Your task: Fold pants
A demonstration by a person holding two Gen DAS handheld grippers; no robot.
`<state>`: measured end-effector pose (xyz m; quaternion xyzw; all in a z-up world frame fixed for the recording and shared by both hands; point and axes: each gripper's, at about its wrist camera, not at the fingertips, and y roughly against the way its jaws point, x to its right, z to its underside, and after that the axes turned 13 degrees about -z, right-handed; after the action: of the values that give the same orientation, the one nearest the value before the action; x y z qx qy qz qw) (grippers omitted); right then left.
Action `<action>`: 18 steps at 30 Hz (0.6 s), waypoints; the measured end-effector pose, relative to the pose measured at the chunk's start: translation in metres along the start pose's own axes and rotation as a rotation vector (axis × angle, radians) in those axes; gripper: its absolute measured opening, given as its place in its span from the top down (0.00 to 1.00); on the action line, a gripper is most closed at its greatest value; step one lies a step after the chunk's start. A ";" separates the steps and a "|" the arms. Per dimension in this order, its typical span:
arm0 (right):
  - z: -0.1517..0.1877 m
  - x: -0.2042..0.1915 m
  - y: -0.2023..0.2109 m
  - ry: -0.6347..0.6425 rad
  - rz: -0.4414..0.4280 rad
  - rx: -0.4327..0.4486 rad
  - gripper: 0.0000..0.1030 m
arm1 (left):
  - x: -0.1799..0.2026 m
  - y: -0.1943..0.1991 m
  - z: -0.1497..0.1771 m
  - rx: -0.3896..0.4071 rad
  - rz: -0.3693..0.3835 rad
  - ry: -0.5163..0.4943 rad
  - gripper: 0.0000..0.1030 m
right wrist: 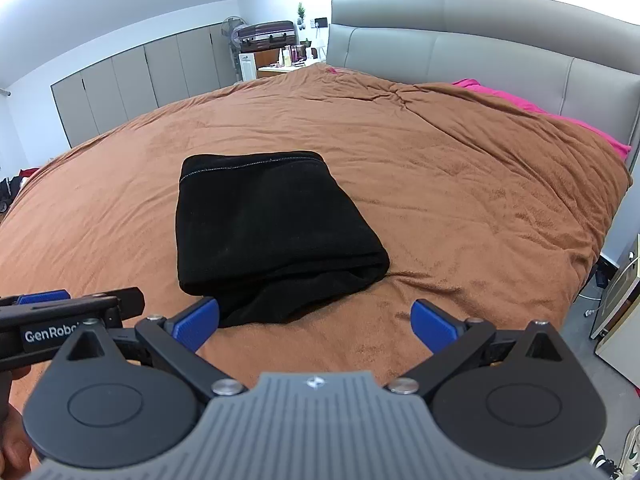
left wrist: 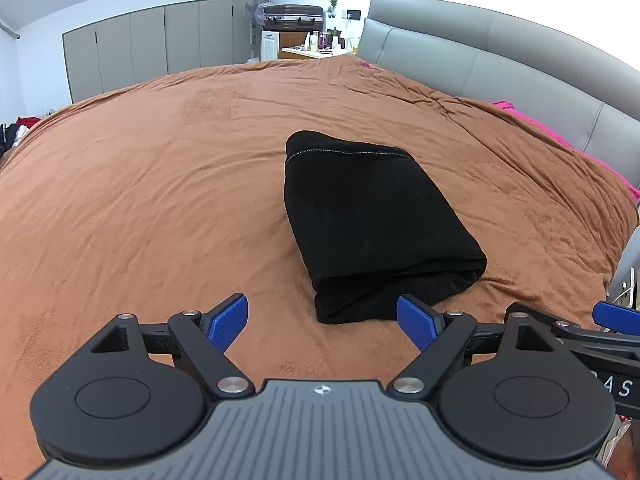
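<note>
The black pants (left wrist: 372, 220) lie folded into a compact rectangle on the brown bedspread (left wrist: 160, 184); they also show in the right wrist view (right wrist: 268, 224), with the stitched hem at the far end. My left gripper (left wrist: 322, 322) is open and empty, just short of the bundle's near edge. My right gripper (right wrist: 316, 322) is open and empty, near the bundle's near right corner. The right gripper's blue tip (left wrist: 612, 314) shows at the right edge of the left wrist view, and the left gripper's body (right wrist: 68, 316) shows at the left of the right wrist view.
A grey padded headboard (right wrist: 460, 40) runs along the far right. A pink sheet (right wrist: 532, 106) peeks out below it. Grey wardrobes (left wrist: 152, 44), a fan and a suitcase (left wrist: 294, 16) stand beyond the bed. The bed's right edge drops to the floor (right wrist: 580, 320).
</note>
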<state>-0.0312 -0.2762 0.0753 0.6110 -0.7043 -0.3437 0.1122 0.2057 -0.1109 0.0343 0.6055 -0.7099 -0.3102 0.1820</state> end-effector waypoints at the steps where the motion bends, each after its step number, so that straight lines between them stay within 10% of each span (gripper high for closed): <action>1: 0.001 0.000 0.000 -0.001 0.001 0.000 0.05 | 0.000 0.000 0.000 0.000 -0.001 -0.002 0.04; 18: 0.002 -0.001 -0.002 0.001 0.008 -0.007 0.05 | -0.001 -0.003 0.001 -0.010 -0.006 -0.012 0.04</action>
<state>-0.0305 -0.2741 0.0725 0.6080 -0.7053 -0.3455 0.1159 0.2078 -0.1104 0.0316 0.6048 -0.7078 -0.3176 0.1798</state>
